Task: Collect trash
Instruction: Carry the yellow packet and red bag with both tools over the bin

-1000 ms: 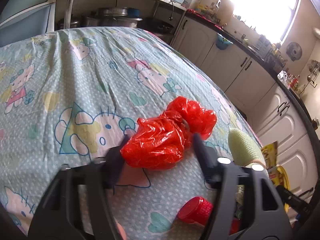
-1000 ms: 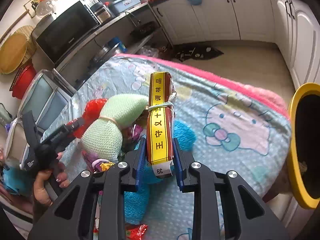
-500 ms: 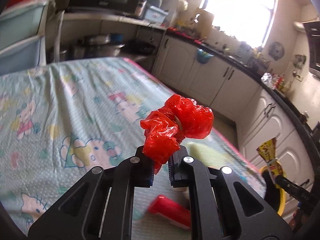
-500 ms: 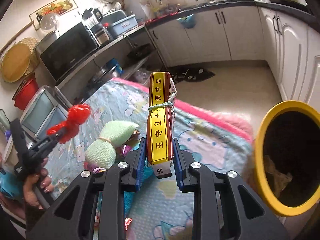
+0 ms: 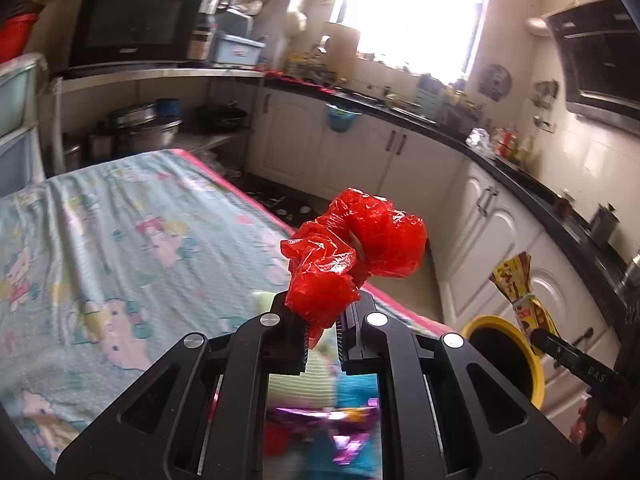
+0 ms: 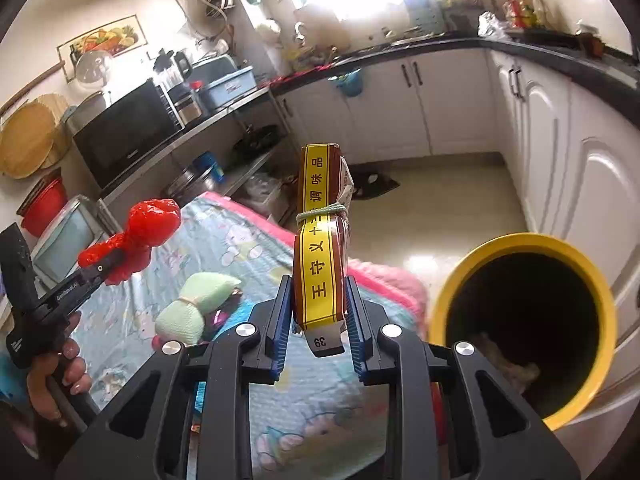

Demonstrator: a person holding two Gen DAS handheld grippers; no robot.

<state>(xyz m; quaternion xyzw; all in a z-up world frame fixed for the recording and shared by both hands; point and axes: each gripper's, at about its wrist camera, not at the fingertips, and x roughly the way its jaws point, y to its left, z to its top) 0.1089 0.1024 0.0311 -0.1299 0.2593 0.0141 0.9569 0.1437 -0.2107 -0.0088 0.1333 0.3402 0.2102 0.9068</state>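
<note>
The right gripper (image 6: 318, 316) clamps a seasoning packet (image 6: 320, 256) upright, long axis pointing away from the jaws beside the yellow bin (image 6: 524, 240). The left gripper (image 5: 322, 320) pinches a crumpled red plastic bag (image 5: 352, 248), which sticks up and forward.

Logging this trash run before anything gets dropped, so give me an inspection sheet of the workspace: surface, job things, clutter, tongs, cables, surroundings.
Surface: table under a cartoon-print cloth.
Job's things: red bag and yellow packet, both held in the air; yellow bin on the floor beside the table, something pale inside.
Clutter: green pouch and shiny wrappers on the cloth.
Tongs: left tongs shut on the red bag; right tongs shut on the yellow packet.
Cables: nothing seen.
Surroundings: kitchen with white cabinets, microwave, bright window.
</note>
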